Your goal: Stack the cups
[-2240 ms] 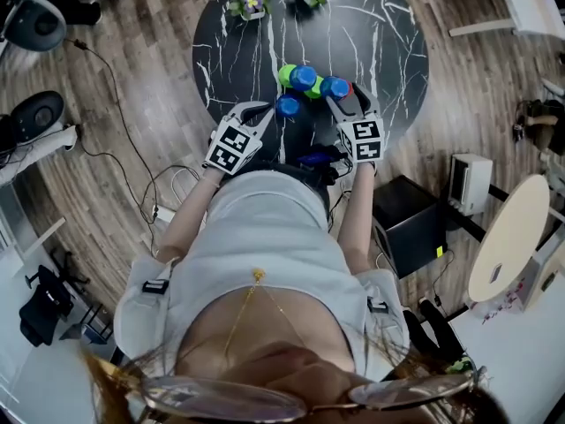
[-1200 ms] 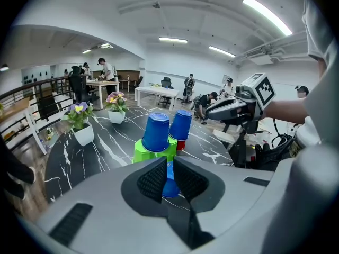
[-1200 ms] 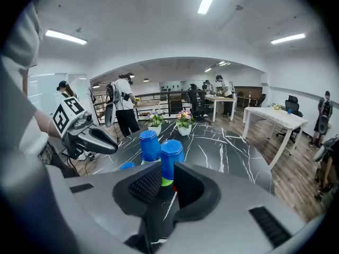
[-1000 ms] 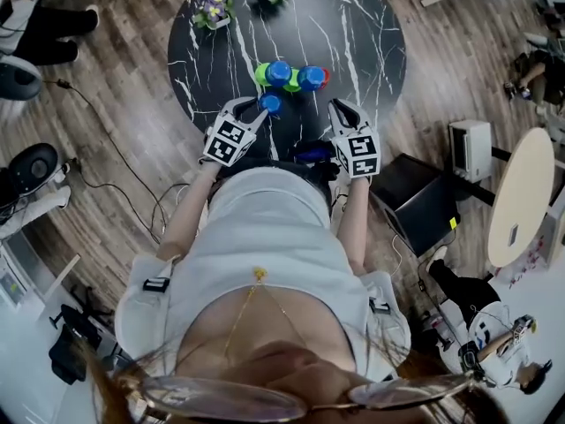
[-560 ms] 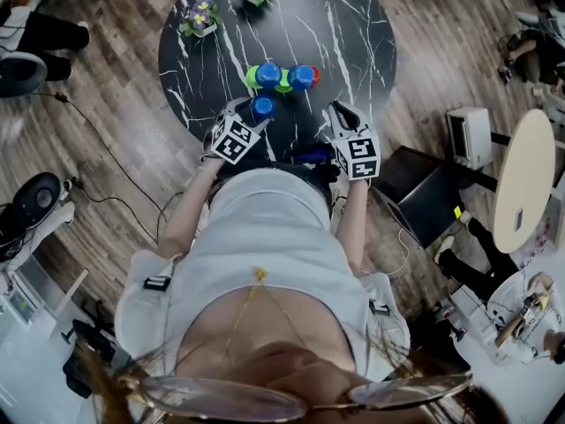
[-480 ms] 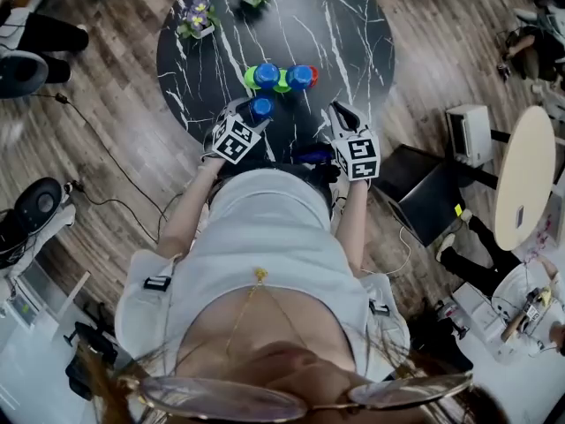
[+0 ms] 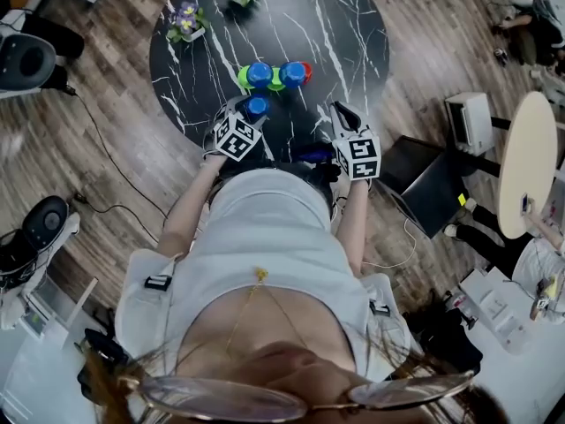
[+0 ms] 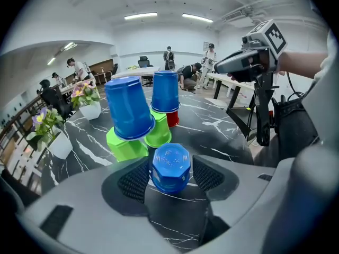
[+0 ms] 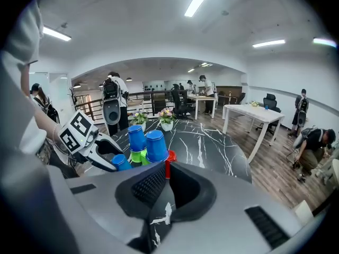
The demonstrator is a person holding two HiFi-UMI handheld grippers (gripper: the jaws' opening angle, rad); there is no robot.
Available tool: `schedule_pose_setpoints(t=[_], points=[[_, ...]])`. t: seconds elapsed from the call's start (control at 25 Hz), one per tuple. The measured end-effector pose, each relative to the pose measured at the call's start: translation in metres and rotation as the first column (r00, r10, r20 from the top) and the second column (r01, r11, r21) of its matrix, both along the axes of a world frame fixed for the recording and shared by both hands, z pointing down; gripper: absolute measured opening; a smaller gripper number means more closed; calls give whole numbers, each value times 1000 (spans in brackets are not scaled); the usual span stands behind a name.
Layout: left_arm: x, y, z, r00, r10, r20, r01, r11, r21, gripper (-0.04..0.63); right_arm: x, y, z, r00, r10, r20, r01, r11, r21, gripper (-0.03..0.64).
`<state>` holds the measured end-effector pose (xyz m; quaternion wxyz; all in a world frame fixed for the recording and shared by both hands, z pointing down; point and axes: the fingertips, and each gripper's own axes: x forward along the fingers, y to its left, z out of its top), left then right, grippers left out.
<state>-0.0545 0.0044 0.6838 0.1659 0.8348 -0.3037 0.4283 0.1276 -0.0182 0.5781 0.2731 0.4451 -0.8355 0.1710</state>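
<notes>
You are releasing the small blue cup point(image 8: 170, 167) near the six o'clock edge of the tabletop point(image 7: 349, 34). On your left tool point(image 7: 251, 113) the jaws have just been opening and are standing apart around it. Your right tool point(image 9: 161, 187) is idling, pinched together, empty. Next, you are likely withdrawing without nudging the cup.

Cups point(image 8: 127, 115) glossy smooth plastic; table point(image 7: 353, 25) polished black marble-look, white-veined; floor point(image 7: 124, 78) matt wood planks.

On the round table point(image 7: 353, 25), a cluster of upturned cups point(image 7: 269, 75) stands mid-table, two perched on others. A lone upturned cup point(image 8: 170, 165) sits nearer the person, between the left gripper's point(image 7: 248, 113) parted jaws, with the right gripper point(image 7: 342, 111) to its right. Two flower pots point(image 7: 187, 20) line the far left edge.
</notes>
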Motion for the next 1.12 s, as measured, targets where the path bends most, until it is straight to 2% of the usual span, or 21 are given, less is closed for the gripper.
schedule_pose_setpoints(t=[0.12, 1.12], points=[[-1, 0, 4, 1000, 7, 13, -7, 1000, 4, 238, 2, 0, 0, 1000, 6, -1, -6, 1000, -2, 34], [6, 4, -78, 995, 55, -80, -52, 998, 42, 236, 17, -6, 2, 999, 47, 2, -47, 999, -7, 34]])
